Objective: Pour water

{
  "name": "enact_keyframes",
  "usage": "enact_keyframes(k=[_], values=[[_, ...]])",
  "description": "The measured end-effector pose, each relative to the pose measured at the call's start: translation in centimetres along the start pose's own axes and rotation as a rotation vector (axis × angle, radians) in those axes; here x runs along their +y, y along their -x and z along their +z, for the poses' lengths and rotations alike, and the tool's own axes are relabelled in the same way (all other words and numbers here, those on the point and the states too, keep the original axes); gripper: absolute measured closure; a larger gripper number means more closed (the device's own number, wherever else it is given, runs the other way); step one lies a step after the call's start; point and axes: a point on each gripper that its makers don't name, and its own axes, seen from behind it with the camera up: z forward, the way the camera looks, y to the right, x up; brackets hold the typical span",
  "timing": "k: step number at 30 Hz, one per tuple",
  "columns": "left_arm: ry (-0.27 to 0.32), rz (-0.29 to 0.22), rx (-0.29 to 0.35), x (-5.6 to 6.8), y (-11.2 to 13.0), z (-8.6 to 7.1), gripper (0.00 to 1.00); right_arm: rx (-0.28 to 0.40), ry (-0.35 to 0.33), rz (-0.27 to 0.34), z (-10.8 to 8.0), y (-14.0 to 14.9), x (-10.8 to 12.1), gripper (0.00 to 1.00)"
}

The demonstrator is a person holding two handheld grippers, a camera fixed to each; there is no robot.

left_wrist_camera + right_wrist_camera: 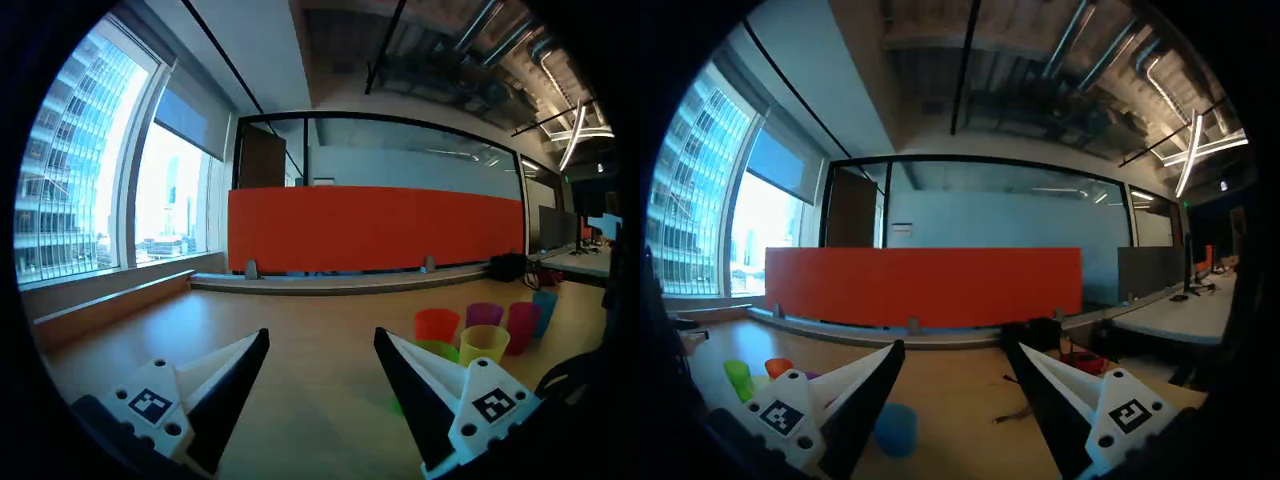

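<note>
Left gripper [321, 330] and right gripper [954, 344] gape empty — cups [483, 342] stand upright, mouths up.

Six bright colours on a tan table [320, 352]
Orange cup [436, 324], purple cup [484, 314], pink cup [522, 324], blue cup [546, 308], yellow cup [483, 342], green cup [432, 347]; orange-red divider [368, 228]; white-and-black fingers [216, 376].

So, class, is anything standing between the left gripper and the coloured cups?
Nothing visible. Bare table lies between the open left gripper and the cups, which stand ahead to its right.
</note>
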Motion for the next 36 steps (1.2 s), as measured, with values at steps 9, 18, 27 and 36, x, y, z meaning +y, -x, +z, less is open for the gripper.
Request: enact_keyframes(k=[9,18,27,36], values=[[0.000,0.001,0.000,0.0,0.0,0.0,0.03,0.001,-0.005,-0.022,0.0,0.4,-0.1,0.00],[0.000,0.001,0.000,0.0,0.0,0.1,0.02,-0.026,-0.041,-0.037,0.8,2.1,-0.8,0.00],[0.000,0.001,0.000,0.1,0.1,0.0,0.02,-0.047,-0.055,-0.027,1.9,4.9,-1.4,0.00],[0.000,0.001,0.000,0.1,0.1,0.0,0.02,-0.052,-0.051,-0.011,2.3,6.7,-1.1,0.00]])
